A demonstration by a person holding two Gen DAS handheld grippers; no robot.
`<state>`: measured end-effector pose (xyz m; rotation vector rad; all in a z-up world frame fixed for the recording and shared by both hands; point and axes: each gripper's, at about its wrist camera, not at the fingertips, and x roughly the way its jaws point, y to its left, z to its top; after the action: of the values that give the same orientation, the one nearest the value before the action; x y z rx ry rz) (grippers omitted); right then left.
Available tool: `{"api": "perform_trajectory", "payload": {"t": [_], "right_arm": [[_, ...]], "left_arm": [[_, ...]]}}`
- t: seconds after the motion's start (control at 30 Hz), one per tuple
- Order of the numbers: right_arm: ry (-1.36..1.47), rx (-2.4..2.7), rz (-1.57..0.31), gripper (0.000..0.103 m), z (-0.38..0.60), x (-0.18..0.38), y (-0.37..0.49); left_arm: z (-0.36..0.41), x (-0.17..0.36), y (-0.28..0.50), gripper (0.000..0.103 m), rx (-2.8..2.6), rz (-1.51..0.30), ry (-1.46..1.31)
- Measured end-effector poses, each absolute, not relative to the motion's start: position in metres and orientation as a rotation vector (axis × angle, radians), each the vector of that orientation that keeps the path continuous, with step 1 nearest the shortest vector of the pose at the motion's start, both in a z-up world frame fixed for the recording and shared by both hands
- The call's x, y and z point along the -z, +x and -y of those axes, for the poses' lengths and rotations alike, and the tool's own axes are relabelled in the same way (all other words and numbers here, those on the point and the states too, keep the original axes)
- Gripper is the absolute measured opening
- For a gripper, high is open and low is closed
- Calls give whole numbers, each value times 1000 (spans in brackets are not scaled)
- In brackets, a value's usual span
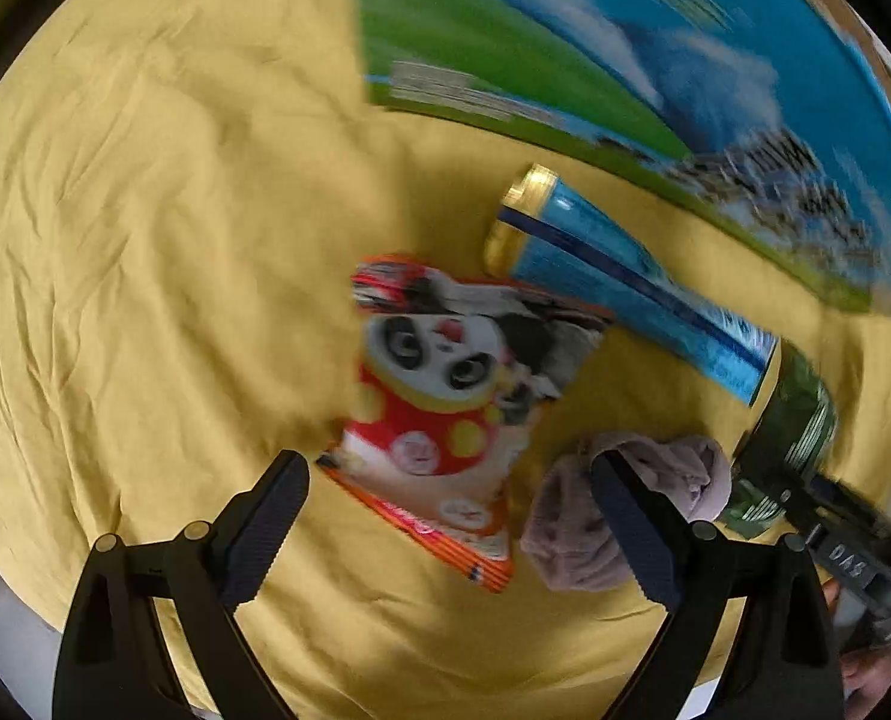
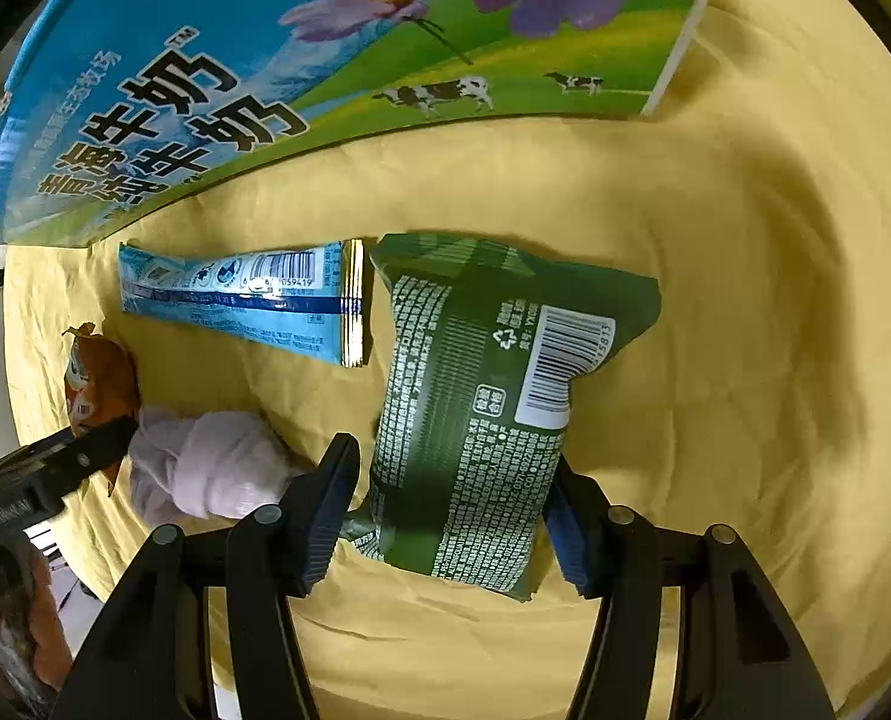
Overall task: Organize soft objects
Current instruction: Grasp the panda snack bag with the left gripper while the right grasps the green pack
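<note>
Low centre of the right wrist view: right gripper [image 2: 451,516] fingers half open, astride the green snack packet [image 2: 475,408] on yellow cloth [image 2: 715,300], pads apparently clear. Left gripper [image 1: 451,516] spread wide, empty, above panda packet [image 1: 445,396]; pink sock bundle [image 1: 571,516] behind its right finger.

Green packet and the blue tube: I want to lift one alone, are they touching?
Apart. The right wrist view shows a strip of yellow cloth between the green packet and the gold end of the blue tube.
</note>
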<state>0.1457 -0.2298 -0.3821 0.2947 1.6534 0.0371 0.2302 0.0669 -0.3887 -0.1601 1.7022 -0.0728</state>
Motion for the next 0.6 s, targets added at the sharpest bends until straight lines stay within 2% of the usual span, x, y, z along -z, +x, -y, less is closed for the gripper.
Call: {"api": "perform_trajectory", "payload": {"t": [0.27, 0.33, 0.37, 0.53, 0.6], "right_arm": [[260, 3, -1651, 61, 208, 392, 149], [260, 5, -1658, 61, 203, 393, 149], [258, 6, -1661, 61, 201, 393, 147], [231, 22, -1653, 59, 190, 394, 143], [213, 26, -1647, 58, 185, 394, 140]], "left_arm": [[-87, 406, 256, 96, 73, -1703, -127], [-87, 411, 264, 81, 84, -1712, -122], [-86, 413, 269, 81, 85, -1707, -110], [-57, 407, 263, 48, 58, -1661, -38], [-54, 404, 260, 45, 60, -1648, -38]]}}
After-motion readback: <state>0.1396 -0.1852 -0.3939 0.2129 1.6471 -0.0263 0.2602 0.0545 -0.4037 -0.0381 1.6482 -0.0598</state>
